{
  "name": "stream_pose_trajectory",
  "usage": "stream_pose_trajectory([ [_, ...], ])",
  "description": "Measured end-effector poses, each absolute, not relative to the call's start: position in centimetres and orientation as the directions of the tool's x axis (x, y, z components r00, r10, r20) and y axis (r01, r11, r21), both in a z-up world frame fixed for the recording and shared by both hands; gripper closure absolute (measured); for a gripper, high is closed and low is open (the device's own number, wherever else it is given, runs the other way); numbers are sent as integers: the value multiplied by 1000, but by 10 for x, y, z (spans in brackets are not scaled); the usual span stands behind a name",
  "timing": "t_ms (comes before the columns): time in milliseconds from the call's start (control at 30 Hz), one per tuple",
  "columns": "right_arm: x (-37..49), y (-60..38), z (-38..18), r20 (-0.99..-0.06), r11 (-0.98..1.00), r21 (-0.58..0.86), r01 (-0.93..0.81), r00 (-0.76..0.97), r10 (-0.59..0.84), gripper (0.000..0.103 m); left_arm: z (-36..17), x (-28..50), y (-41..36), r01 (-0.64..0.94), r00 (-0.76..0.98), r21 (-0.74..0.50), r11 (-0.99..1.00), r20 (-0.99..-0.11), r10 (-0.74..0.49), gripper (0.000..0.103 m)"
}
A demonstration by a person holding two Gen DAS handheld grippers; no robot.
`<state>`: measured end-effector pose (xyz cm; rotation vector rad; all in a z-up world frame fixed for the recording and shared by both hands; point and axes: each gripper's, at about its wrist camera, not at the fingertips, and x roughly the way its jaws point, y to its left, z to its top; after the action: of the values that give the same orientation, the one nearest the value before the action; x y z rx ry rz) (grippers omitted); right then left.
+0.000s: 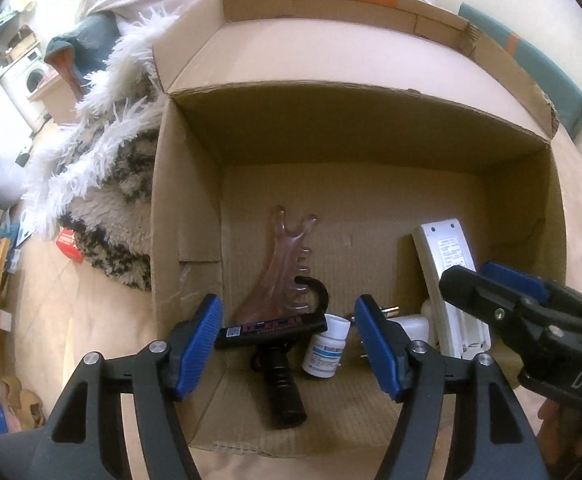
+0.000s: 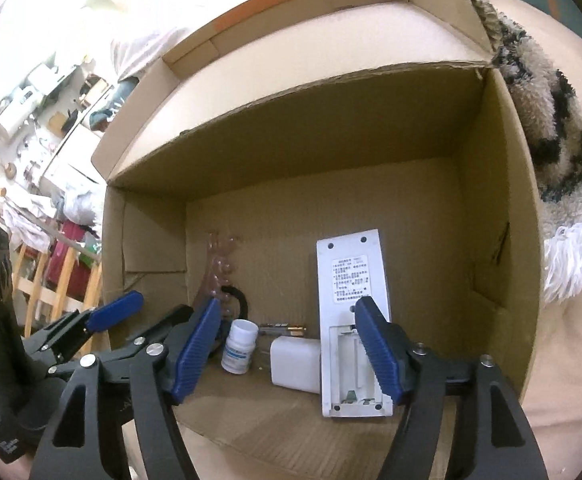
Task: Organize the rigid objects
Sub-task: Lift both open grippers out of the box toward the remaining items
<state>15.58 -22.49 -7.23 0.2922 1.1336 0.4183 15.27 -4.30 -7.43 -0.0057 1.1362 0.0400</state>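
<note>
Beige bedding [image 1: 103, 312] is lying under an open cardboard box [image 1: 187, 208], which is taking up most of both wrist views. Nearest the left camera, the left gripper [image 1: 289, 344] is hovering over the box's near edge, jaws spread wide and holding nothing. The right gripper [image 2: 287, 346] is doing likewise in its own view, jaws spread and empty (its dark body is also entering the left view from the right).

On the box floor, closest to the near wall, a black flashlight-like tool [image 1: 277, 368] is lying with its handle pointing toward the camera. Just beside it, to the right, a small white pill bottle [image 1: 325, 346] is standing upright. Next comes a white plug adapter [image 2: 295, 364], touching the long edge of a white remote control [image 2: 351, 320] that is lying back-side up, its battery bay uncovered. Behind the adapter, two batteries [image 2: 283, 329] are lying against each other. Further in, a translucent pink comb-shaped piece [image 1: 281, 264] is lying flat, its near end under the black tool.

Beyond the box, a shaggy white-and-black blanket [image 1: 107, 184] is sitting bunched against the box's left wall. Far left, cluttered room furniture is showing, too blurred to identify.
</note>
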Motion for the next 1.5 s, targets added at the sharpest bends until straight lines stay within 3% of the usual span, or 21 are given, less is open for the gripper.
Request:
stream_pose_trajectory([
  [1067,107,-261,-24,-780,895,420,-153,444,442,29,-21,95,-29,-55,442,-37,998,-897,-9,37],
  [1500,70,-273,-37,-824,910,400,-105,393,408,29,-42,58,-2,-141,398,-67,988,-917,-6,37],
])
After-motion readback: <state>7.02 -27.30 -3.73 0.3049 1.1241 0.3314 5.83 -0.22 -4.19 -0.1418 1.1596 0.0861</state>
